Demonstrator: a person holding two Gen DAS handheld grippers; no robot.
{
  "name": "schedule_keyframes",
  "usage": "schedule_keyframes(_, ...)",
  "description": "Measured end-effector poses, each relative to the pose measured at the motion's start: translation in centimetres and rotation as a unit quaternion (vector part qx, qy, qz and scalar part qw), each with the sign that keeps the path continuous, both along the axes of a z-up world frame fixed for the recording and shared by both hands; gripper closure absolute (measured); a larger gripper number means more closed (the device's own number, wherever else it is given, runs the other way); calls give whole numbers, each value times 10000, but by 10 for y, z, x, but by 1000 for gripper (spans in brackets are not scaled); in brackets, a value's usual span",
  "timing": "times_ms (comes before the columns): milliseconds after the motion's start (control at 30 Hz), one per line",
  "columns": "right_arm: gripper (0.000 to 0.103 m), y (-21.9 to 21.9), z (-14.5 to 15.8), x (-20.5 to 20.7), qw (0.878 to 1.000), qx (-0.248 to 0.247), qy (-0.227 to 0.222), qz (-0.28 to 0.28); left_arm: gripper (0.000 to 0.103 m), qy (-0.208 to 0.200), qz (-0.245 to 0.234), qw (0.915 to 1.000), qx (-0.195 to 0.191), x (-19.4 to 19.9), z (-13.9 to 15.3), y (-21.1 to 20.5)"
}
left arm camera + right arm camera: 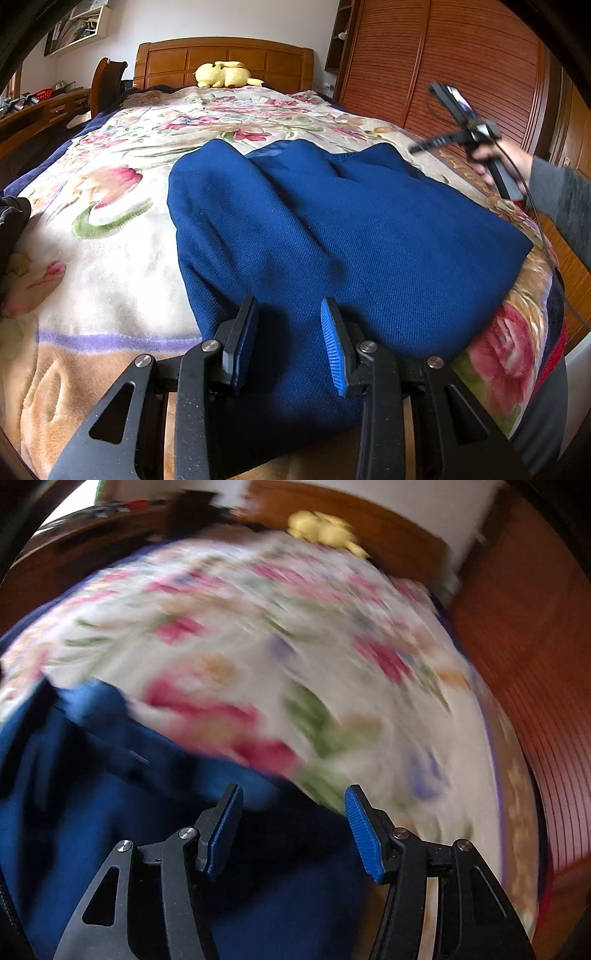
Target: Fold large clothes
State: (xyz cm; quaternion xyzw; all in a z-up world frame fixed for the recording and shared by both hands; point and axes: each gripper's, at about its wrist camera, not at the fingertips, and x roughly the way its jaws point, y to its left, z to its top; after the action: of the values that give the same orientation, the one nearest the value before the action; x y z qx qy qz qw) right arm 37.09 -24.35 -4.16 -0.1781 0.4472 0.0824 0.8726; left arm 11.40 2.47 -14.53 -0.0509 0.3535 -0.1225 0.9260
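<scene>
Blue-padded left gripper (pixel 290 345) hangs over the navy garment's (pixel 332 229) near edge, jaws spread, gripping nothing. Only this view shows the right hand (pixel 495 158) off the bed's (pixel 110 229) side — the right gripper's (pixel 293 830) own blurred view shows spread, empty jaws.

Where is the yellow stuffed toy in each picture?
Left wrist view: yellow stuffed toy sits top centre-left, against the wooden headboard.
Right wrist view: blurred, the toy shows near the top, right of centre.
Shared landmark: the blue garment on the floral blanket.
</scene>
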Motion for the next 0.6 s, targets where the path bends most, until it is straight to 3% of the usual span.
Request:
schedule_keyframes(167,44,-50,-32,13,9959,521,482,-563,67,7,3,10000,18,-2,0,1)
schedule_keyframes(400,44,-61,-57,45,9868,1025,877,-900,67,41,3,10000,53,0,0,-1)
schedule_keyframes(500,75,-44,-60,55,9897,998,793,-654,67,45,6,10000,51,1,1,-1)
schedule_keyframes(533,95,-38,-63,56,9916,905,757,-536,67,46,6,10000,50,1,1,-1)
schedule_keyframes(600,96,-27,-57,53,9950,776,576,-262,67,44,6,10000,49,1,1,-1)
